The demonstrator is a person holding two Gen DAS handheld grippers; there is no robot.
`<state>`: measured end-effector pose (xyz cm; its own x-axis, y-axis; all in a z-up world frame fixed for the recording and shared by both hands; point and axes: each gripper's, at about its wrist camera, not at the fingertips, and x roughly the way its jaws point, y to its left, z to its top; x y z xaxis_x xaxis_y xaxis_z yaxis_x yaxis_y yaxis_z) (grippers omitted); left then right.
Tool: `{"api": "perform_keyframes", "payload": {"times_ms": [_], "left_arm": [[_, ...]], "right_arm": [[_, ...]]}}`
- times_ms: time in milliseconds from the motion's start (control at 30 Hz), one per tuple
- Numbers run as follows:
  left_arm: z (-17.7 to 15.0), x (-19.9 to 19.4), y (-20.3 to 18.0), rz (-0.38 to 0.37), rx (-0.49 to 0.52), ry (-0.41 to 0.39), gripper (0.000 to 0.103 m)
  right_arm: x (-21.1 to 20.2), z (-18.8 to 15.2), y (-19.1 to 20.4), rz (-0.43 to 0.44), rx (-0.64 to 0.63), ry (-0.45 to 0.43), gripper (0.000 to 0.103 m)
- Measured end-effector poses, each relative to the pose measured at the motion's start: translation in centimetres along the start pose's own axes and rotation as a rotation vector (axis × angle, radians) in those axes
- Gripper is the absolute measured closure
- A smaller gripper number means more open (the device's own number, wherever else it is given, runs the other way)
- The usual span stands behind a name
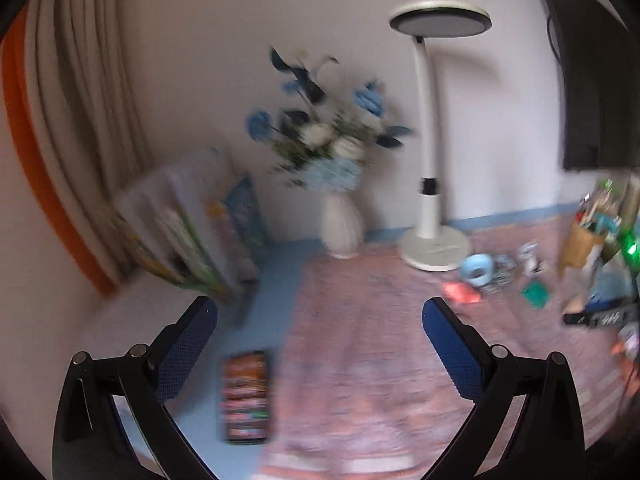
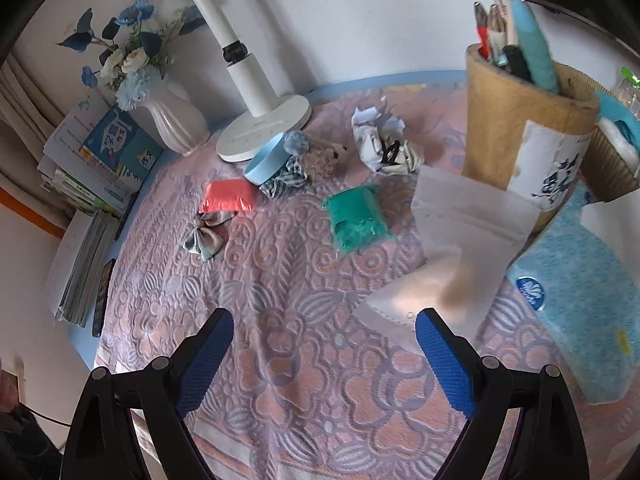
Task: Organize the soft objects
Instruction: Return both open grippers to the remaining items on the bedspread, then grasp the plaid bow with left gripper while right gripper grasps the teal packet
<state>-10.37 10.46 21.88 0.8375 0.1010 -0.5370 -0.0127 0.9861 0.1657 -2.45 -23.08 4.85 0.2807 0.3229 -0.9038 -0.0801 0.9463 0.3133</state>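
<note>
Through the right wrist camera I had the right gripper [image 2: 322, 330] tilted down over the patterned cloth [image 2: 304, 380], its jaws spread wide with nothing between them. Just beyond its right finger lay a white pouch [image 2: 464, 236], partly blurred. Farther ahead and slightly right of centre sat a green packet [image 2: 358, 216]; ahead to the left lay a red packet [image 2: 227, 196] with a striped fabric bow [image 2: 205, 240] touching its near edge. Past those, a light blue round container [image 2: 266, 158] lay tipped on its side beside a striped scrunchie [image 2: 285, 178], a brownish knitted piece [image 2: 320, 158] and a crumpled white cloth [image 2: 384, 144]. I could not tell what the blue container held. To the far right stood a brown pen holder [image 2: 516, 120] packed with pens, a blue tissue pack [image 2: 580, 292] nearer the gripper. A white vase [image 2: 176, 124] far left held blue and white flowers.

On the left wrist view, heavily blurred, the left gripper [image 1: 320, 318] also had its jaws wide apart and empty, the soft items well off to its right.
</note>
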Motion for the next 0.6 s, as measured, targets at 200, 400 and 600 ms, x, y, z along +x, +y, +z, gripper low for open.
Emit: {"api": "perform_keyframes", "payload": {"times_ms": [200,400,600], "left_arm": [[-4.4,12.5,-7.9,-0.207,-0.047,0.229,0.001],[-4.3,18.4,-10.5,-0.354,-0.182,0.293,0.002],[-5.5,20.9,-10.7,-0.349,-0.202,0.279,0.002]], "right_arm": [[-0.1,0.3,1.1,-0.048,-0.087,-0.017,0.011],[-1.7,2.3,1.6,-0.14,-0.204,-0.099,0.011],[1.2,4.4,2.3,-0.18,-0.233,-0.068,0.012]]}}
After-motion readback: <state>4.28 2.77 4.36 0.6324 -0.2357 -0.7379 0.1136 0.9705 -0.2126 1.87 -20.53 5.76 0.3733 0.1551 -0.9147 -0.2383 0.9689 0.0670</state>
